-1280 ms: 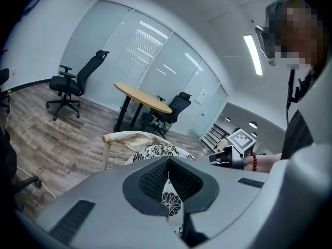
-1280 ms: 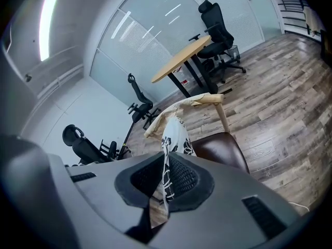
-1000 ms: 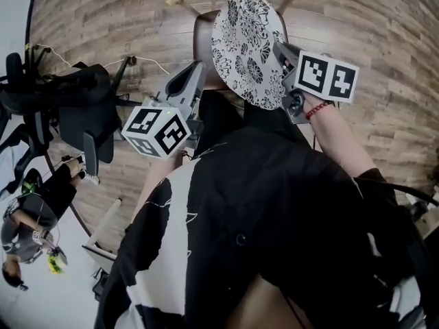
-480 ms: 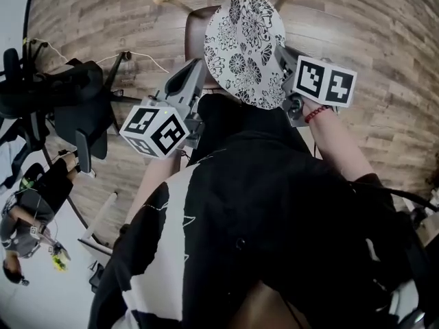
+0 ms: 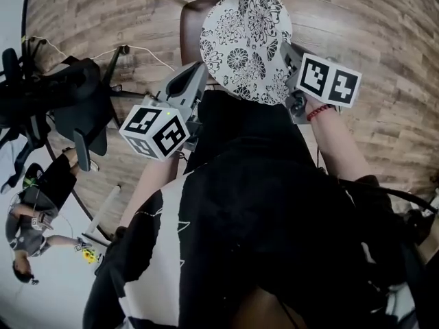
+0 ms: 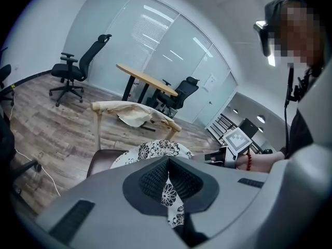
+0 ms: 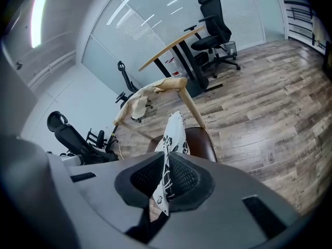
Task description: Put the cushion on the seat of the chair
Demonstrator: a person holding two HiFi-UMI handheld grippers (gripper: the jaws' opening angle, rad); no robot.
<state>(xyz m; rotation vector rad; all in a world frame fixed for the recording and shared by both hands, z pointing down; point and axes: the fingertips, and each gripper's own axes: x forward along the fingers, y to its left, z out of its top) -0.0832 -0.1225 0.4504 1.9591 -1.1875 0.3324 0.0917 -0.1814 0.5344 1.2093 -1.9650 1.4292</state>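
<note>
A round white cushion (image 5: pixel 247 43) with black flowers hangs over the brown chair seat (image 5: pixel 188 26), held by its two side edges. My left gripper (image 5: pixel 200 79) is shut on its left edge, and my right gripper (image 5: pixel 282 52) is shut on its right edge. In the left gripper view the cushion (image 6: pixel 155 150) runs from between the pads (image 6: pixel 153 178) out over the seat (image 6: pixel 101 160), in front of the wooden back rail (image 6: pixel 132 110). In the right gripper view the cushion (image 7: pixel 174 134) stands edge-on above the seat (image 7: pixel 199 139), its rim pinched in the gripper (image 7: pixel 166 175).
A black office chair (image 5: pixel 75 101) stands on the wood floor at the left, with a thin cable (image 5: pixel 147 57) beside it. A person (image 5: pixel 31 218) crouches at the lower left. A desk (image 6: pixel 148 82) and more office chairs (image 6: pixel 179 95) stand behind the chair.
Both grippers have sunk and moved forward with the cushion. In the head view it now lies further up the picture and covers more of the brown seat.
</note>
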